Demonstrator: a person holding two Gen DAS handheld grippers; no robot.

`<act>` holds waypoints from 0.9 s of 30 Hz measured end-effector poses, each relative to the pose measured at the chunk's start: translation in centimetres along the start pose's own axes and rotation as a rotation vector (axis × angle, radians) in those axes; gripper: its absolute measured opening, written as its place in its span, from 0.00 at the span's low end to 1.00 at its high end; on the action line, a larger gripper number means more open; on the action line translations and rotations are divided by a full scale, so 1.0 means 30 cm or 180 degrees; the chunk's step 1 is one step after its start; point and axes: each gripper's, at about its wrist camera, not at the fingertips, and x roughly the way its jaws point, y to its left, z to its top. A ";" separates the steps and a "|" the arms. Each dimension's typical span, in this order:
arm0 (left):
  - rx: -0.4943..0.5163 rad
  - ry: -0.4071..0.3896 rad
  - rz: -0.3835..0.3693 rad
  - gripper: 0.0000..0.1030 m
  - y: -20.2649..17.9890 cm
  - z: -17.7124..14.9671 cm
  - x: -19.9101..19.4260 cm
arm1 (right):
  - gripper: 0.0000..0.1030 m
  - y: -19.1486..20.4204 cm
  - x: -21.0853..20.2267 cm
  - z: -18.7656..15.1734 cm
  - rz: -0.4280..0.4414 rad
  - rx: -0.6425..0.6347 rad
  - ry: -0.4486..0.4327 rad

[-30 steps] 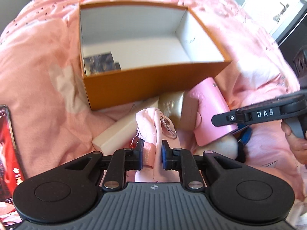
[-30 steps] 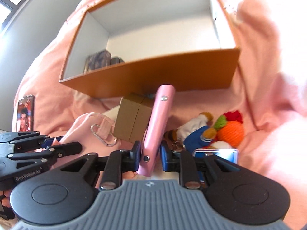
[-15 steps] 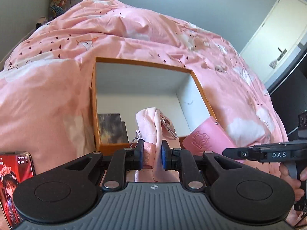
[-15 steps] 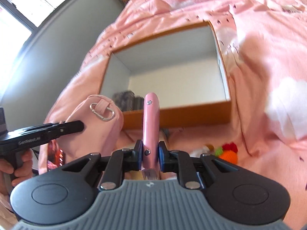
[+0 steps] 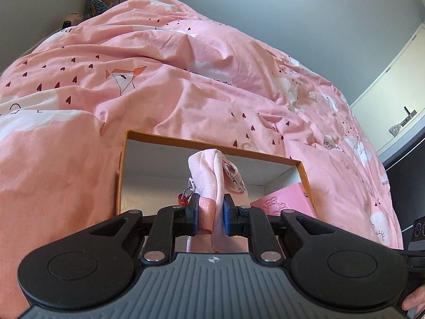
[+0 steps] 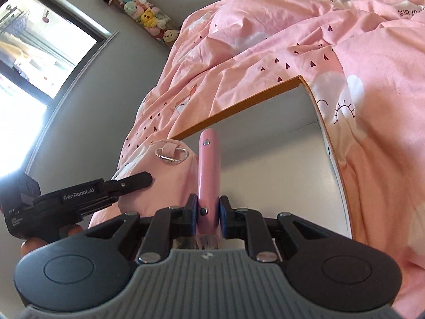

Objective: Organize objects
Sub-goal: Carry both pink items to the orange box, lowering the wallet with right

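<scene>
My left gripper (image 5: 211, 216) is shut on a soft pink fabric pouch (image 5: 209, 170) with a metal clip and a small red charm. It hangs over the open orange box (image 5: 212, 147) with white inner walls. My right gripper (image 6: 208, 214) is shut on a pink leather wallet (image 6: 208, 170) held upright on its edge, above the same orange box (image 6: 239, 109). In the right wrist view the pink pouch (image 6: 170, 183) and the left gripper's fingers (image 6: 127, 183) sit just left of the wallet. The pink wallet (image 5: 284, 202) shows at the box's right side in the left wrist view.
The box lies on a bed with a pink duvet (image 5: 186, 79) printed with hearts and clouds. Plush toys (image 6: 143, 13) hang on the grey wall beside a window (image 6: 34, 53). A white door (image 5: 398, 85) stands far right. A hand (image 6: 47, 239) grips the left tool.
Both grippers lifted their items off the pile in front of the box and carried them forward over its opening. The toys, phone and small boxes dropped out of view.
</scene>
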 end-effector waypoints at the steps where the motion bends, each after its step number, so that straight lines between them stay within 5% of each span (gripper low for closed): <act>1: 0.0022 -0.0016 0.0066 0.18 0.004 0.009 0.009 | 0.17 -0.012 0.033 0.015 -0.0023 0.0043 0.0019; 11: 0.0230 -0.0064 0.0312 0.18 0.037 0.054 0.020 | 0.17 -0.021 0.411 0.063 0.0034 0.0265 0.0308; 20: 0.0465 -0.0147 0.0407 0.18 0.030 0.036 0.040 | 0.17 -0.010 0.582 0.062 0.0073 0.0266 0.0655; 27: 0.0554 -0.0193 0.0414 0.18 0.022 0.023 0.041 | 0.31 -0.033 0.640 0.072 -0.0468 0.0180 0.0980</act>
